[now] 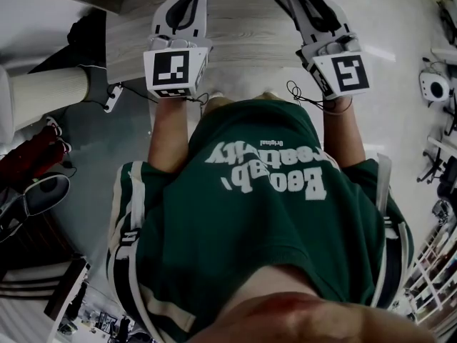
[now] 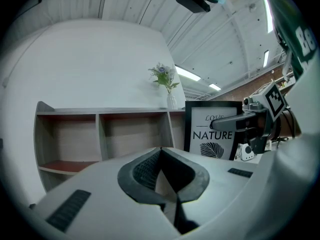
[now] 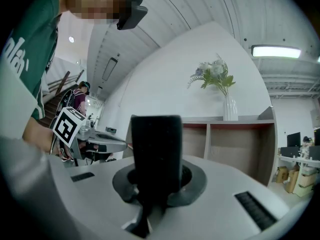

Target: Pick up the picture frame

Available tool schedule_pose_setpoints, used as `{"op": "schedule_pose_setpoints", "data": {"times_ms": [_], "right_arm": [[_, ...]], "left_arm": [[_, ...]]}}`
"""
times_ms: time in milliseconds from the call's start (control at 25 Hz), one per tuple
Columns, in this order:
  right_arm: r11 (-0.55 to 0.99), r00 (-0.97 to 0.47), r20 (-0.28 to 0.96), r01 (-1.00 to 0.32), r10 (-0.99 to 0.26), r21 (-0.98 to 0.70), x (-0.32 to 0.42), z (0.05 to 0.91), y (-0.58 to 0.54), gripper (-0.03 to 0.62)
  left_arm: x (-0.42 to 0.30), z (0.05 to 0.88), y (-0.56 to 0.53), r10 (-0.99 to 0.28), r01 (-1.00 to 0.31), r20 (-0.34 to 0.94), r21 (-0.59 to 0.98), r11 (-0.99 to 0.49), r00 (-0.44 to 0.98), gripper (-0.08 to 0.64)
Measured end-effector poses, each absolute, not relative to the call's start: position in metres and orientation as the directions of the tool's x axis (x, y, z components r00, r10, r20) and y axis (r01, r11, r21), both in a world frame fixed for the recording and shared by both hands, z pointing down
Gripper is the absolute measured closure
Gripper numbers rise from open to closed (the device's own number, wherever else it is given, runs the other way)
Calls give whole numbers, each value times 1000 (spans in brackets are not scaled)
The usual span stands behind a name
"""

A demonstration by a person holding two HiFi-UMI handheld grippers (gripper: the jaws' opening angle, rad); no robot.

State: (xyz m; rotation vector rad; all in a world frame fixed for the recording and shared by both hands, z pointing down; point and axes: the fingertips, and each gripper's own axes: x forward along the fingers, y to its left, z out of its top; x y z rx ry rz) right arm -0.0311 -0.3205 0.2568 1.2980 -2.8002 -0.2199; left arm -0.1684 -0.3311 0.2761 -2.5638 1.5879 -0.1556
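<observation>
The picture frame [image 2: 212, 134] is black-rimmed, with a white print that reads "NATURE" above a leaf. In the left gripper view it stands upright at the right, in front of the shelf. My right gripper [image 2: 222, 123] reaches in from the right and clamps it near its edge. In the right gripper view the frame [image 3: 156, 144] shows edge-on as a dark slab rising between the jaws, and the right gripper [image 3: 155, 181] is shut on it. My left gripper [image 2: 161, 151] is shut with nothing in it and sits left of the frame. Both grippers [image 1: 187, 6] [image 1: 303, 2] point forward over the wooden top.
A wooden shelf unit [image 2: 100, 134] with open compartments stands against the white wall. A white vase of flowers [image 2: 169, 91] sits on its top. A small white device [image 2: 245, 153] lies low beside the frame. A desk with gear [image 1: 435, 88] is at the right.
</observation>
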Motion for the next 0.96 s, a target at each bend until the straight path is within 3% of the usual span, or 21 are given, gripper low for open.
{"op": "schedule_pose_setpoints", "data": {"times_ms": [960], "right_arm": [[599, -607, -20, -788, -794, 139, 35, 260, -328, 554]], "left_arm": [[-91, 264, -349, -855, -837, 28, -195, -512, 517, 541]]}}
